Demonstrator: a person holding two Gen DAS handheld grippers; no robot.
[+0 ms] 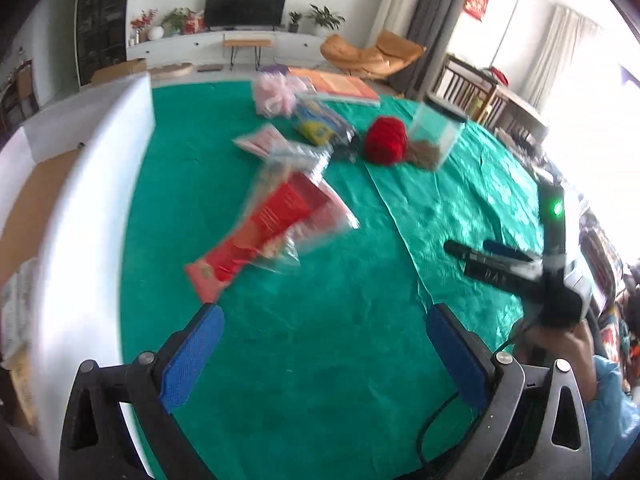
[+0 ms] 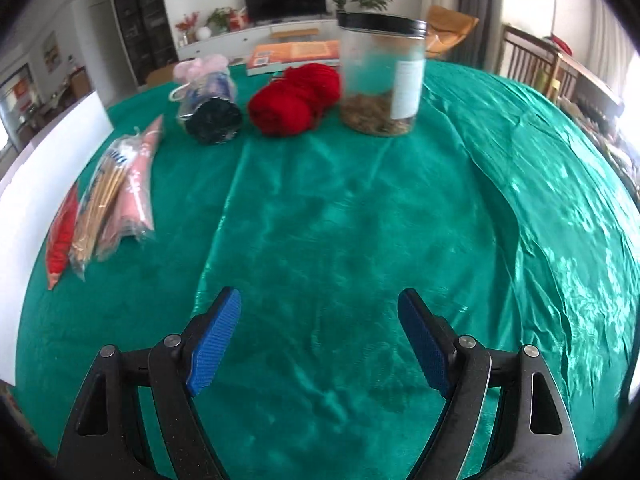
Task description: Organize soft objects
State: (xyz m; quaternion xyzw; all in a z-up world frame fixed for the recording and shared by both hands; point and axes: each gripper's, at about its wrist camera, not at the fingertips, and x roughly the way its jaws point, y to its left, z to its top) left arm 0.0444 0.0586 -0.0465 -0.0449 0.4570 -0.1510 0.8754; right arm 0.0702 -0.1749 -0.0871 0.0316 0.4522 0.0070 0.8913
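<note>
Red yarn lies on the green cloth at the back, next to a dark rolled bundle in a clear bag and a pink mesh puff. The yarn also shows in the left wrist view. A red packet in clear plastic lies ahead of my left gripper, which is open and empty above the cloth. My right gripper is open and empty, well short of the yarn. It also shows in the left wrist view.
A clear jar with a black lid stands right of the yarn. Flat plastic packets lie at the left. A white box borders the table's left side. An orange book lies at the far edge.
</note>
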